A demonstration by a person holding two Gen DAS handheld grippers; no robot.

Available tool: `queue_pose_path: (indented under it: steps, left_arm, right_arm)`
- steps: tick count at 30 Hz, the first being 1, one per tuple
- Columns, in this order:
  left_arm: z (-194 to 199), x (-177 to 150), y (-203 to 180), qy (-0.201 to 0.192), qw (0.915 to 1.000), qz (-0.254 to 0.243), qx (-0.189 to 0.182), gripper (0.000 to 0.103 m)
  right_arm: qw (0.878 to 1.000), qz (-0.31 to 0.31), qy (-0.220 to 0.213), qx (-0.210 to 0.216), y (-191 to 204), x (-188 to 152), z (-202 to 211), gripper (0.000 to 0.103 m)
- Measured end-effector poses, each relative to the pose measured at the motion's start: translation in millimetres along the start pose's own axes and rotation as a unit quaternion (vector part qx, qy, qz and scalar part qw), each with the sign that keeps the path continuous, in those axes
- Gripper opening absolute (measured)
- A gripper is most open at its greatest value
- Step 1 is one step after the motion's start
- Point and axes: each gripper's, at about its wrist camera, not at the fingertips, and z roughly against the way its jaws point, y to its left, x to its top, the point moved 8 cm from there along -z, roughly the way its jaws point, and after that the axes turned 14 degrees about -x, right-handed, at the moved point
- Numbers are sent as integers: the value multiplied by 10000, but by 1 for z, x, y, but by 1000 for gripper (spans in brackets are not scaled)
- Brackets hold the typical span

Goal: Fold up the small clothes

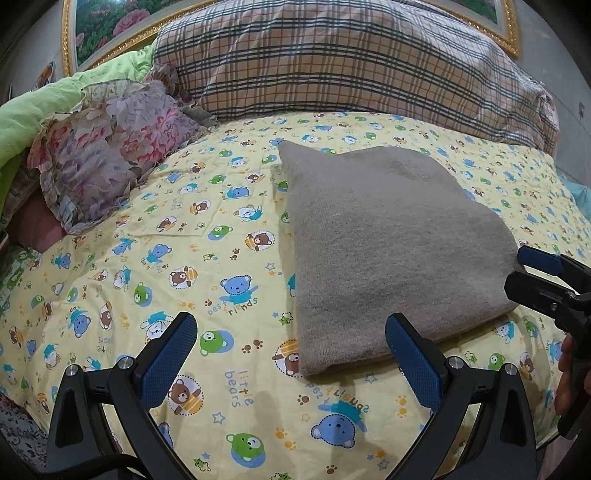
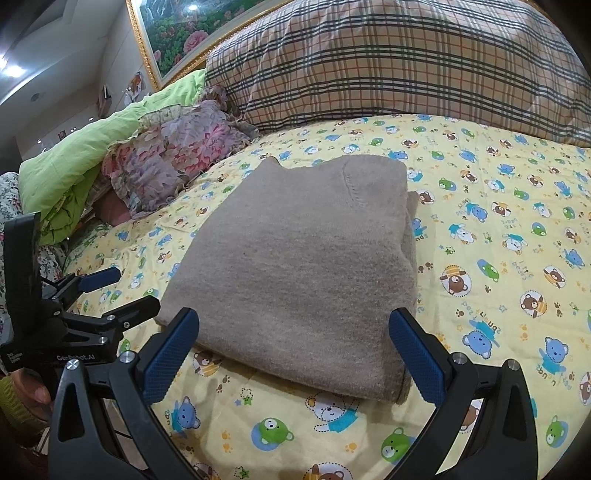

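Observation:
A taupe knitted garment (image 1: 388, 251) lies folded into a thick rectangle on the yellow bear-print bed sheet (image 1: 155, 258). It also shows in the right wrist view (image 2: 295, 266). My left gripper (image 1: 291, 343) is open and empty, just in front of the garment's near left corner; its right finger is beside the fold edge. My right gripper (image 2: 293, 343) is open and empty, its fingers on either side of the garment's near edge, slightly above it. The right gripper shows at the right edge of the left wrist view (image 1: 532, 273); the left gripper shows at the left of the right wrist view (image 2: 122, 291).
A plaid pillow (image 1: 351, 62) lies behind the garment. A floral ruffled cushion (image 1: 110, 147) and a green quilt (image 1: 37, 107) lie at the back left. A gold-framed flower picture (image 2: 184, 29) hangs on the wall. The sheet (image 2: 498, 240) extends right of the garment.

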Motion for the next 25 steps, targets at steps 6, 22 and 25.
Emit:
queue_pose_path:
  steps: [6, 22, 25]
  left_arm:
    - [-2, 2, -1, 65, 9999, -74, 17, 102]
    - [-1, 7, -6, 168, 9998, -117, 4, 102]
    - [1, 9, -7, 142, 9998, -155, 55, 102]
  right_arm:
    - [10000, 26, 14, 69, -2, 1, -1, 102]
    - [9998, -19, 1, 177, -5, 8, 2, 102]
    - [9997, -63, -15, 235, -5, 7, 3, 102]
